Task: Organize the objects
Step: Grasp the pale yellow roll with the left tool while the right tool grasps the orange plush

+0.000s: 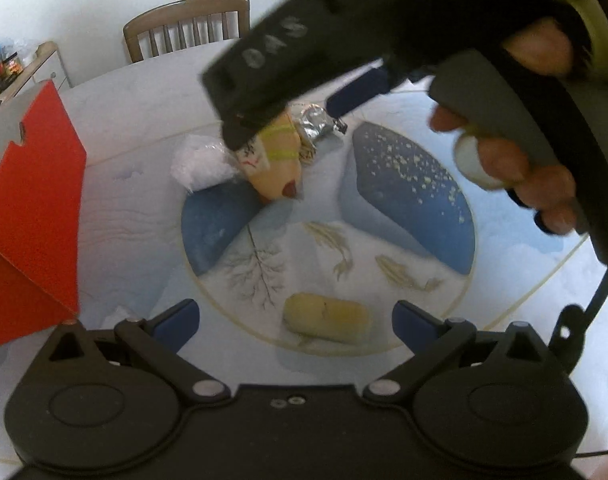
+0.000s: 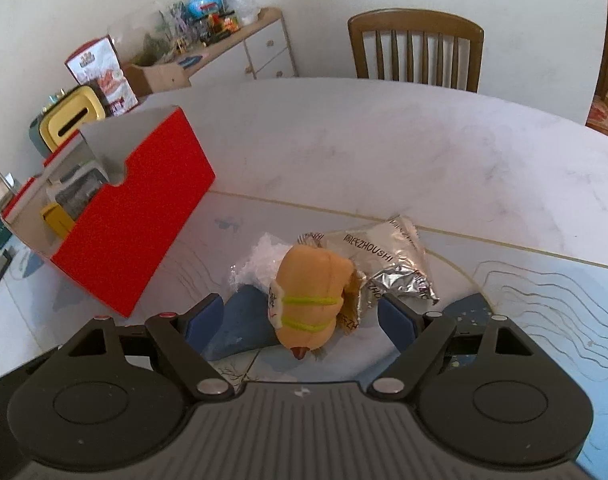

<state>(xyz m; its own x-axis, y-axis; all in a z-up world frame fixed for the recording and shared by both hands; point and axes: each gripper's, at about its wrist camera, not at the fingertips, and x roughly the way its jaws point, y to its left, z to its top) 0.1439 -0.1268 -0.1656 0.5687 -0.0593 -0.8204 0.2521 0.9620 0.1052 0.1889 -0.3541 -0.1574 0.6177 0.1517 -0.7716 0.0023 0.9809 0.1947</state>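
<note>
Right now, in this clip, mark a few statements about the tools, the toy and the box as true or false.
1. The right tool is open with the plush toy between its fingers. True.
2. The left tool grips the yellow roll. False: it is open, and the roll lies on the table mat.
3. The red box is closed. False: its top is open.
4. A silver wrapper lies beside the toy. True.
</note>
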